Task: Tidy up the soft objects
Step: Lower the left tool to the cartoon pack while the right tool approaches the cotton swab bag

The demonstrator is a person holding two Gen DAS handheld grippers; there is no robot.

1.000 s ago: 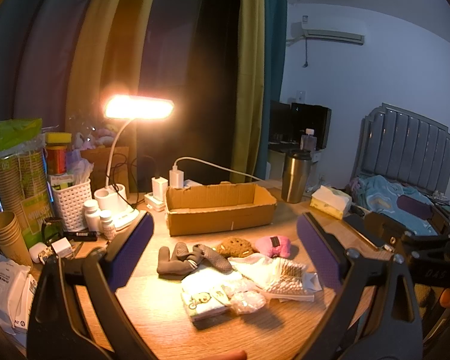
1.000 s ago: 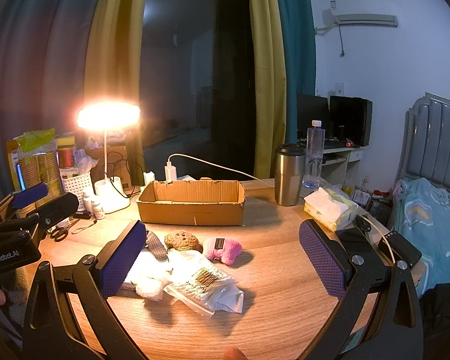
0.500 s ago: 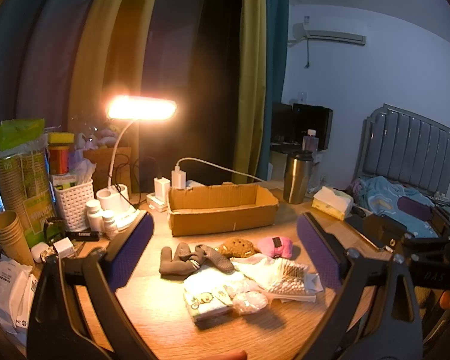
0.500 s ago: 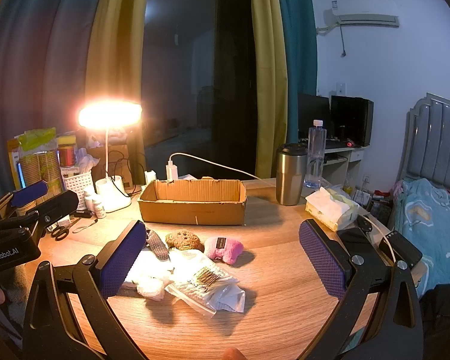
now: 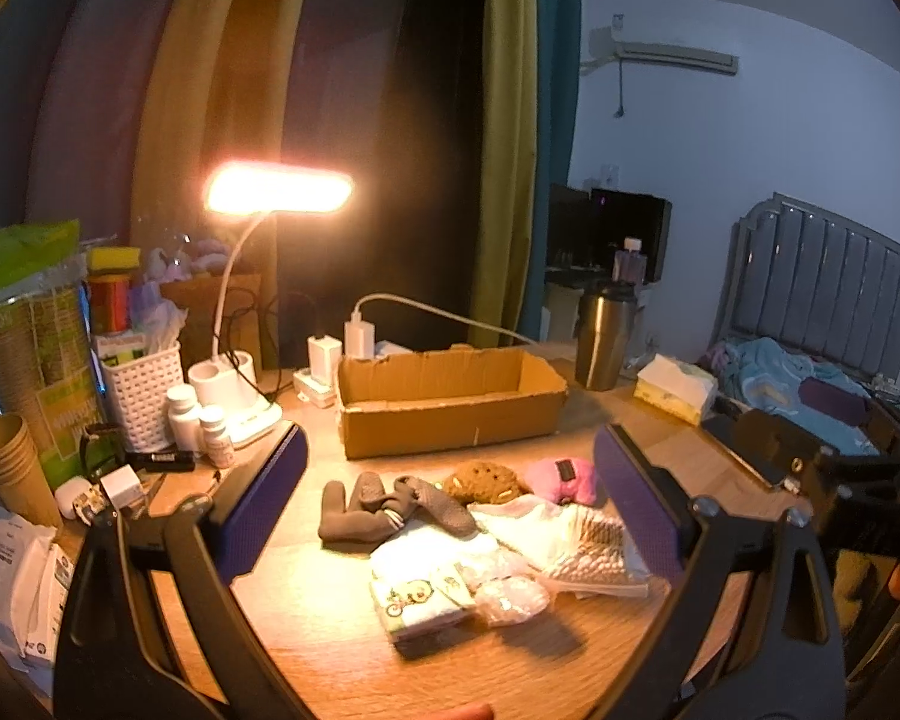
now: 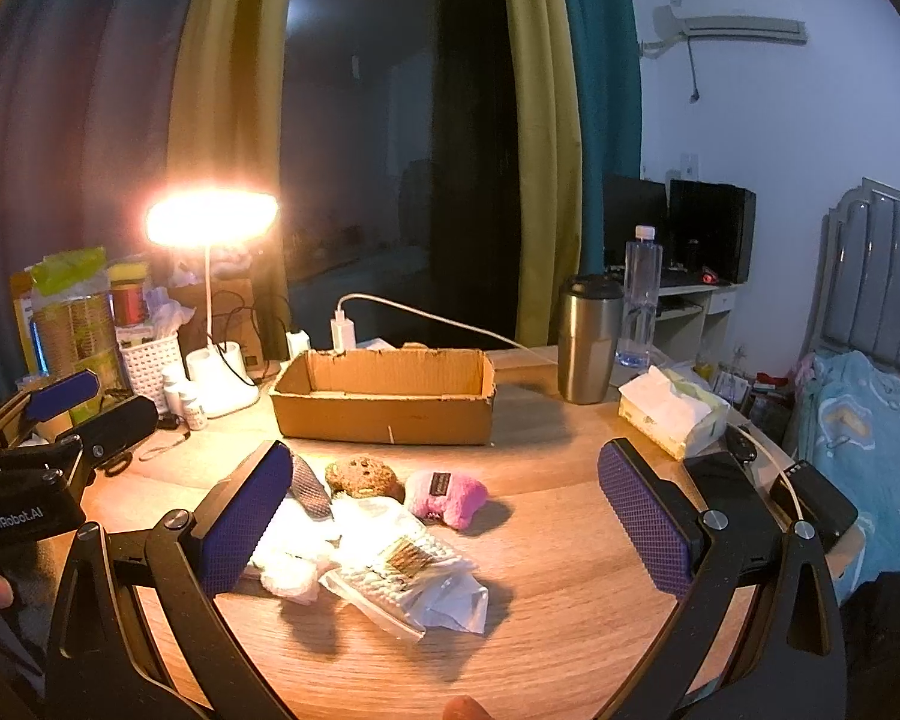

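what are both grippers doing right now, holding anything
Left gripper: open, holding nothing, above the pile of soft things.
Right gripper: open, holding nothing.

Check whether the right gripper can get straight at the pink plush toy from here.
Probably yes. The right gripper is open and empty, and the pink plush toy lies uncovered on the table's bare wood; only the brown plush sits close beside it.
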